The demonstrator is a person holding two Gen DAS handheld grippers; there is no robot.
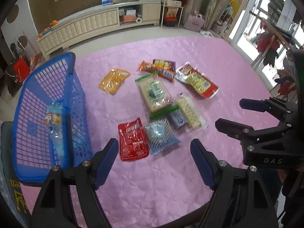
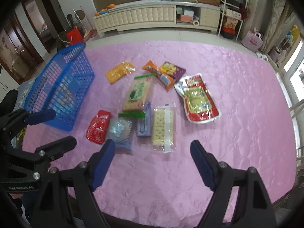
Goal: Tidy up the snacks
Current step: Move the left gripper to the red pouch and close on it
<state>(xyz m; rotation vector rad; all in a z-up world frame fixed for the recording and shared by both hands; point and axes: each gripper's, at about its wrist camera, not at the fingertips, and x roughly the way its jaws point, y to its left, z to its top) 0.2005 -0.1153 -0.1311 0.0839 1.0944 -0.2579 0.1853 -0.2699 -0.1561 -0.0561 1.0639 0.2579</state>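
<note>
**Snacks spread on the pink cloth, basket at the left edge**

Because the fisheye lenses bend and blur the scene, no printing on the packets can be read, and the near edge of the desk is hidden behind the black arms of each tool. The blue basket stands at the left edge of the desk, its near corner cut off by the left tool's arm in the left wrist view. Inside it lies at least one clear packet with blue and yellow print; how many packets lie there is hard to make out through the slats.

On the pink cloth, apart from the basket, the snacks lie in a loose cluster: a red packet touching a blue striped packet, a purple bar beside a long cracker pack, a green-edged cracker pack, a yellow packet lying alone, an orange bar overlapping a purple packet, and a large red and silver pouch.

The left tool hangs above the cloth with its jaws apart and nothing between them, nearest the red packet. The right tool likewise stands wide apart and holds nothing, nearest the long cracker pack.
</note>
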